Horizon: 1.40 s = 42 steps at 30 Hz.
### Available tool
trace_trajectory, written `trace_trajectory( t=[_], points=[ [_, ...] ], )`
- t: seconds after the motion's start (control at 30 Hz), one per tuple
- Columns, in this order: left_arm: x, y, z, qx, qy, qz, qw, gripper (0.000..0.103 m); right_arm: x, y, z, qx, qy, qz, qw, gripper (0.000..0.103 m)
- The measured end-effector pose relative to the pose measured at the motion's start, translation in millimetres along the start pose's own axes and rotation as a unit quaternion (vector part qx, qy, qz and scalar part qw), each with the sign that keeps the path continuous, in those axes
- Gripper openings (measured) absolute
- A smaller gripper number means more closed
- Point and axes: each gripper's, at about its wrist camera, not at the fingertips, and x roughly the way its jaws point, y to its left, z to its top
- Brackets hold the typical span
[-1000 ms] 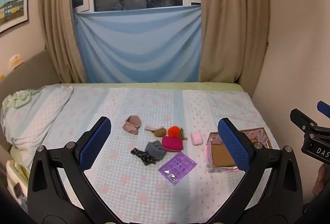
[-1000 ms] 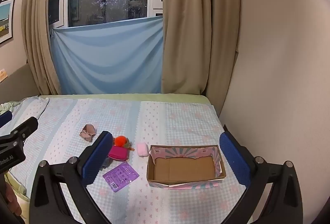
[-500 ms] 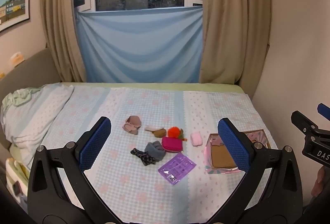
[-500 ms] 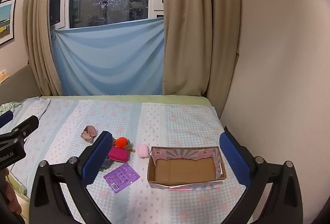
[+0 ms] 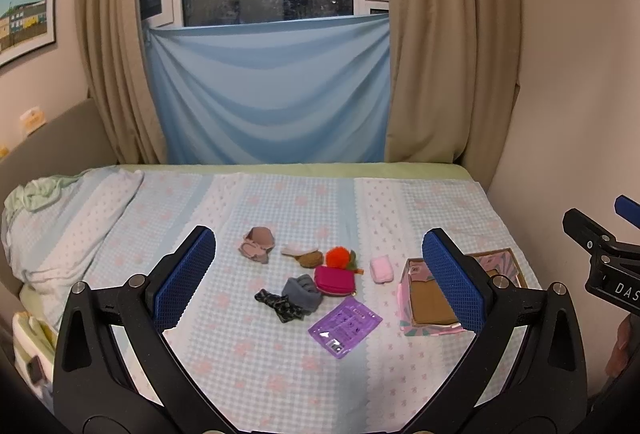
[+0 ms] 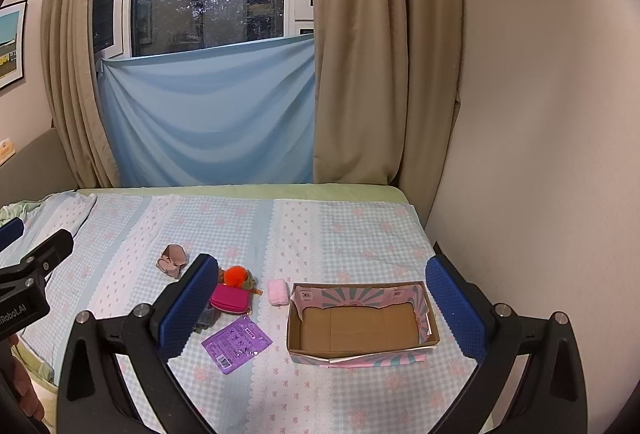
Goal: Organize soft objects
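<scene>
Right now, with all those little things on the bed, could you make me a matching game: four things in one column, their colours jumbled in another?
Things:
1. pouch
2. packet
3. pompom
4. sock

Colours:
A. grey
B. orange
C. magenta
D. purple

Pairs: 1-C, 2-D, 3-B, 4-A
</scene>
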Motion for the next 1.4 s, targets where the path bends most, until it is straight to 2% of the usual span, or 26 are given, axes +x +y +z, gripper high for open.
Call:
trace_trajectory(
  t=[1.4],
  points=[
    [-5.5, 1.7, 0.1, -0.003, -0.005, -0.011, 0.9999, 0.103, -3.7, -1.5, -0.7, 0.002, 0.002, -0.003, 1.0, 0.103]
  ],
)
